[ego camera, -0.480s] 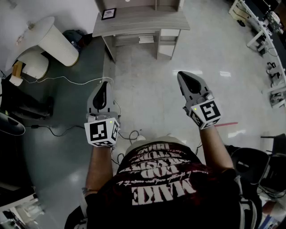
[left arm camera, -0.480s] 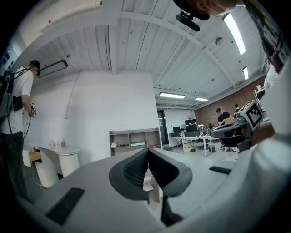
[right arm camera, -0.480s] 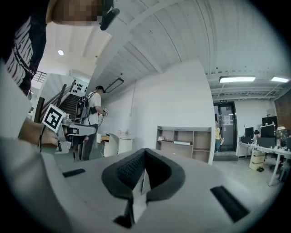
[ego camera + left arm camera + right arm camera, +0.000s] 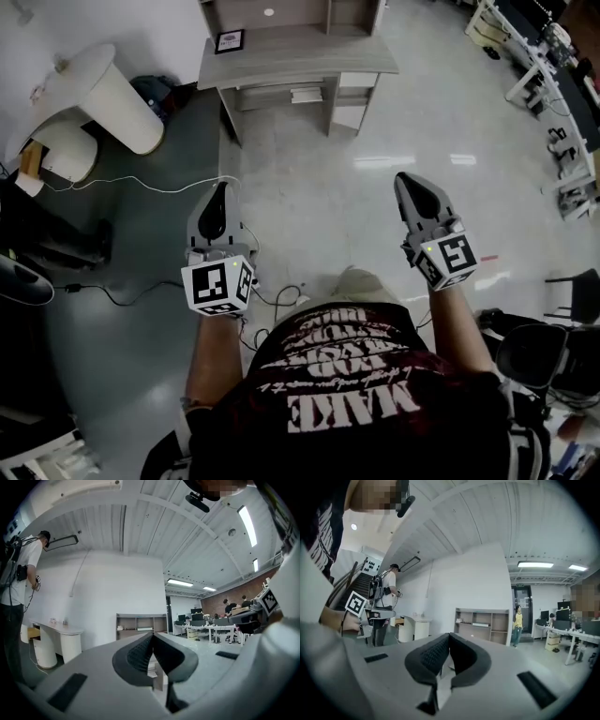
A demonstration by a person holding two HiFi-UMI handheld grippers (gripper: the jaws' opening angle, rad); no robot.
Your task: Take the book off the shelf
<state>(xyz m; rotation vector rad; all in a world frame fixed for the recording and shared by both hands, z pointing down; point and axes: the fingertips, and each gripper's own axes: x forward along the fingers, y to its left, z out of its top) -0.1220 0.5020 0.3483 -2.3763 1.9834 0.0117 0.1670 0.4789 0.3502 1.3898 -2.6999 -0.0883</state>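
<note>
You are in the approach: the shelf (image 4: 298,54) stands well ahead of you, and the book (image 4: 307,95) seems to be the pale flat thing lying inside it, though it is too small to be sure. Your left gripper (image 4: 221,195) and right gripper (image 4: 407,187) point level, fingers pressed together on nothing. Next, walk closer and spread one gripper's fingers.

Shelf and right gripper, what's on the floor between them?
Nothing; the head view shows only bare, glossy floor between the shelf and the right gripper.
</note>
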